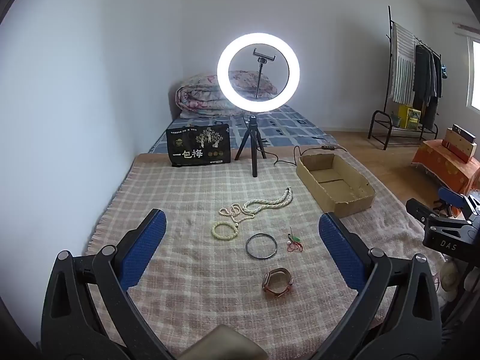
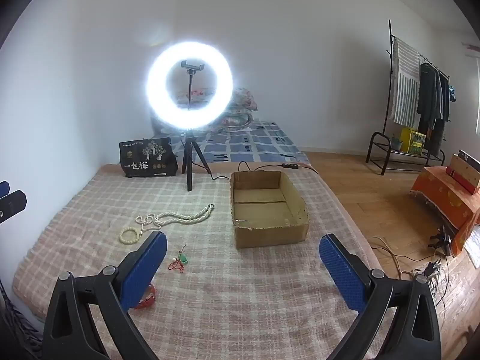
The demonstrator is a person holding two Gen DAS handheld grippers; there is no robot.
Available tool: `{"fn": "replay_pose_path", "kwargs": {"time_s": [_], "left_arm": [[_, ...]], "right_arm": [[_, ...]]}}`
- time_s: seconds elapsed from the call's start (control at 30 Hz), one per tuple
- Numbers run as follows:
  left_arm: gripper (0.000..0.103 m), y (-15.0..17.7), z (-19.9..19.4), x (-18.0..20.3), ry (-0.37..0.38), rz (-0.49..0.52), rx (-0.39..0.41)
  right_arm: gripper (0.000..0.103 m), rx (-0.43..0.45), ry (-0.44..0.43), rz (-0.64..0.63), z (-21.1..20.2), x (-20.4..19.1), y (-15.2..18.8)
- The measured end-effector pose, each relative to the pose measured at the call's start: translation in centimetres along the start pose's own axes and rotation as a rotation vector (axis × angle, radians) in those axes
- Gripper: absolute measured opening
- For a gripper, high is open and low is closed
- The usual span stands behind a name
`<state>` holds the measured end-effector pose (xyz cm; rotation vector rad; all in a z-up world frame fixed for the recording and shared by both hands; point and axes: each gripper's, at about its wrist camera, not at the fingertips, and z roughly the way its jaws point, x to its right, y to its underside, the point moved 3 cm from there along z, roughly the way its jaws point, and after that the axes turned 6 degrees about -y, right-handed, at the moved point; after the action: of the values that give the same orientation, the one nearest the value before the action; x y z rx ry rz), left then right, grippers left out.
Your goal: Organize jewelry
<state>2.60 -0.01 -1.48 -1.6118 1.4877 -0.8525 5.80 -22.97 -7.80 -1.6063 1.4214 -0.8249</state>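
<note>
Plaid blanket (image 1: pixel 186 186) covers the counter; everything sits on it. Beyond its far edge, a bed with a blue patterned sheet (image 1: pixel 282 126) and a rolled floral quilt (image 1: pixel 198 96).

Ring light (image 1: pixel 258 72) on a small black tripod (image 1: pixel 251 147) stands at the far edge, lit, empty phone clamp in its centre. Black snack bag (image 1: pixel 199 147) with white lettering just left of the tripod.

Open cardboard box (image 2: pixel 300 231) sits right of centre, nothing visible inside. Light's cable runs behind it.

Left tool (image 1: pixel 242 234): jaws spread wide, nothing between the blue pads, angled down at the jewelry. Right tool (image 2: pixel 243 255): same, wide open and empty, pointing toward the near side of the box. The right tool's body shows at the right edge of the left wrist view.

Jewelry, all loose on the blanket left of the box, none in it:
- white bead necklace (image 1: pixel 258 204), long, looped, farthest back
- dark thin bangle (image 1: pixel 261 246), lying flat, mid-field
- brown leather-strap watch (image 1: pixel 277 280), nearest the left tool
- pale bead bracelet (image 1: pixel 224 229), touching the necklace's near end
- small red-cord charm (image 1: pixel 295 241) with green piece and white bead, just right of the bangle

In the right wrist view, the right tool's left finger hides the bangle and most of the watch.
</note>
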Motion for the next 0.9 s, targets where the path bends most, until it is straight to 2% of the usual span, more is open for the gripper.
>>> {"fn": "replay_pose_path", "kwargs": {"time_s": [0.9], "left_arm": [[0.103, -0.6, -0.2, 0.3, -0.004, 0.016, -0.001]], "right_arm": [[0.103, -0.014, 0.001, -0.017, 0.2, -0.3, 0.1]]}}
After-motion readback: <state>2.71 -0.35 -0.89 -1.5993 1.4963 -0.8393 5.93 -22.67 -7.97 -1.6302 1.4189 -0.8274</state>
